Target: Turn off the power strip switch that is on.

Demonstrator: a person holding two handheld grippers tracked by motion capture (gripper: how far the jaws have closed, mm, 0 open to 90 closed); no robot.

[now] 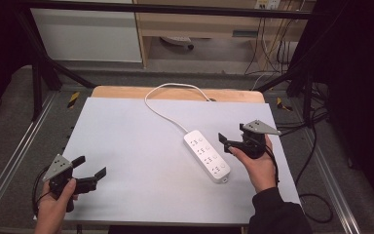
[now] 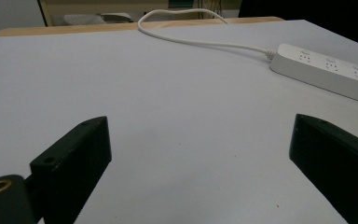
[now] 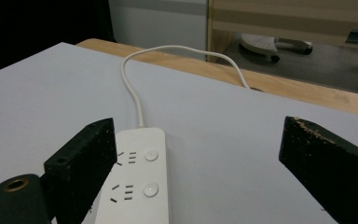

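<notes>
A white power strip [image 1: 207, 156] lies on the white tabletop [image 1: 126, 141], right of centre, and its white cable [image 1: 168, 117] loops off over the far edge. My right gripper [image 1: 232, 133] hovers just right of the strip, open, with nothing between its jaws. In the right gripper view the strip [image 3: 137, 182] lies under the left jaw of my right gripper [image 3: 199, 125]. My left gripper [image 1: 91, 165] stands open near the front left corner, well away from the strip. In the left gripper view my left gripper [image 2: 200, 122] frames bare table, with the strip [image 2: 326, 70] at far right.
A wooden board edge [image 1: 126, 91] shows beyond the white surface. A black metal frame [image 1: 53, 68] surrounds the table. Dark cables [image 1: 316, 146] trail on the floor at the right, and a wooden shelf unit [image 1: 199, 24] stands behind.
</notes>
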